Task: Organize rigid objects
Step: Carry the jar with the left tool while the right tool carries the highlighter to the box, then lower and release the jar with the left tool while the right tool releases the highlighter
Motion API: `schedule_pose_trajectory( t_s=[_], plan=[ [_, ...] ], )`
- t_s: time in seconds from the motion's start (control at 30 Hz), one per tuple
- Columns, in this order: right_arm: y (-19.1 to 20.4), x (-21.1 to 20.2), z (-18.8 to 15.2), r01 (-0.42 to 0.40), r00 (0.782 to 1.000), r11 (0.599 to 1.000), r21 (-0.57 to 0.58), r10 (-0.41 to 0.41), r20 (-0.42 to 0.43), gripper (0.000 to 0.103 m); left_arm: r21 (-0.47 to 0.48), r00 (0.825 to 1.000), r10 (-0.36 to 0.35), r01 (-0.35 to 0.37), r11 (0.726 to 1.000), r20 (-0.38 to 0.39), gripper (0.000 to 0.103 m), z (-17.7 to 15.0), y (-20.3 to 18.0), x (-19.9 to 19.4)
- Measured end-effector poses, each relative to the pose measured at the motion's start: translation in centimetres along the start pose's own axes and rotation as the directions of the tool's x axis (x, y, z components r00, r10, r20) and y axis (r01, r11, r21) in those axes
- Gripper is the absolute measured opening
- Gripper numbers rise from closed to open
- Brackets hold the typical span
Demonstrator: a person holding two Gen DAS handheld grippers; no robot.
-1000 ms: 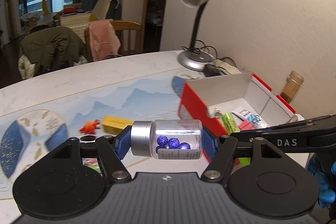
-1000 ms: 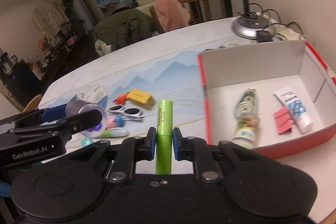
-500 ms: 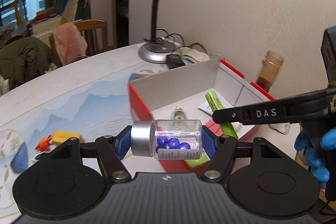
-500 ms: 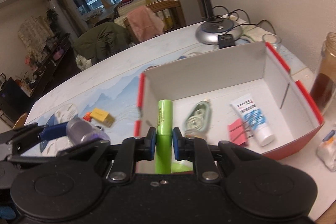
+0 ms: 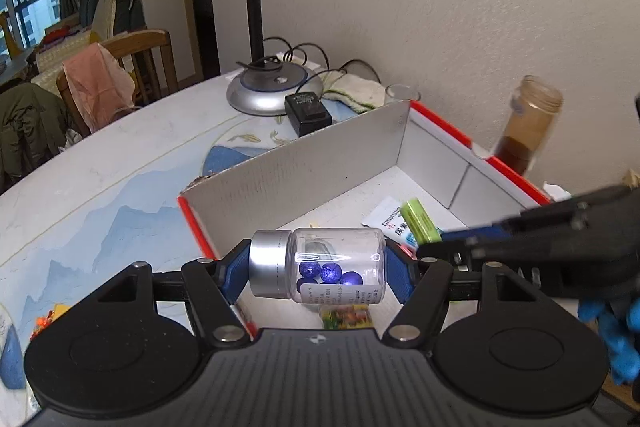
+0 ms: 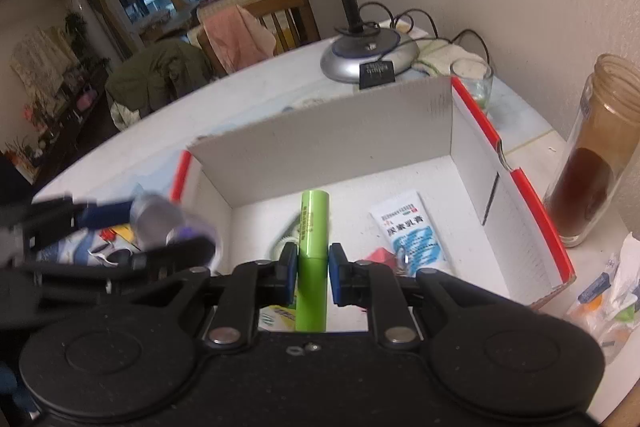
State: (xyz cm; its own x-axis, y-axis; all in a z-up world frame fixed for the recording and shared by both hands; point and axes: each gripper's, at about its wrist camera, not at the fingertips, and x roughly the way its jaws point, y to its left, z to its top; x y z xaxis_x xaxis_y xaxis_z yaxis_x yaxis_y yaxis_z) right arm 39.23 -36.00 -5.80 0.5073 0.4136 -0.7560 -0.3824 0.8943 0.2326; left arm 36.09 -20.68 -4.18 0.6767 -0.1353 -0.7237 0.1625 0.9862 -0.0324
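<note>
White textured wall and a round pale desk (image 5: 120, 163) printed with blue mountain shapes form the setting; the landmark for all positions is the open cardboard box with red outer sides and white inner walls (image 6: 320, 139) standing on that desk. Left tongs (image 5: 318, 265) are closed on a small clear glass jar with a silver screw cap (image 5: 316, 263), gripped end to end between the blue pads, cap to the left; the jar lies horizontal, holds several dark blue balls, and hangs over the near left corner of the box. Right tongs (image 6: 313, 275) are closed on a lime-green cylindrical tube (image 6: 314, 247), held about midway along its length, its far end pointing into the box above the floor; whether it touches the floor cannot be told. Inside the box, a white squeeze tube with blue print (image 6: 412, 227) lies on the floor to the right of the green tube, with a red item (image 6: 380, 255) just beside its near end, partly hidden. Behind the box stands the silver round base of a black-necked desk lamp (image 5: 272, 87), with a black power adapter (image 5: 307, 113) between base and box. A small clear drinking glass (image 6: 472, 83) stands at the far right corner outside the box. To the right of the box stands a tall open glass jar holding brown contents (image 6: 592, 155).
</note>
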Motion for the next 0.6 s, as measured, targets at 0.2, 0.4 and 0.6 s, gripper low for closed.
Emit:
schedule_pose_trajectory(
  t_s=[0.2, 0.4, 0.6],
  plan=[
    [-1.0, 2.2, -0.1, 0.004, 0.998, 1.0, -0.014, -0.005, -0.06, 0.015, 0.005, 0.998, 0.004, -0.004, 1.0, -0.057, 0.068, 1.7, -0.3, 3.6],
    [-1.3, 3.6, -0.4, -0.012, 0.993, 1.0, -0.026, 0.009, -0.116, 0.015, 0.009, 0.994, 0.006, -0.005, 1.0, -0.11, 0.068, 2.6, -0.6, 6.6],
    [-1.1, 5.0, -0.7, -0.021, 0.984, 0.998, -0.058, 0.011, -0.176, 0.015, 0.035, 0.984, 0.02, -0.014, 0.999, -0.177, 0.068, 2.9, -1.3, 9.2]
  ],
)
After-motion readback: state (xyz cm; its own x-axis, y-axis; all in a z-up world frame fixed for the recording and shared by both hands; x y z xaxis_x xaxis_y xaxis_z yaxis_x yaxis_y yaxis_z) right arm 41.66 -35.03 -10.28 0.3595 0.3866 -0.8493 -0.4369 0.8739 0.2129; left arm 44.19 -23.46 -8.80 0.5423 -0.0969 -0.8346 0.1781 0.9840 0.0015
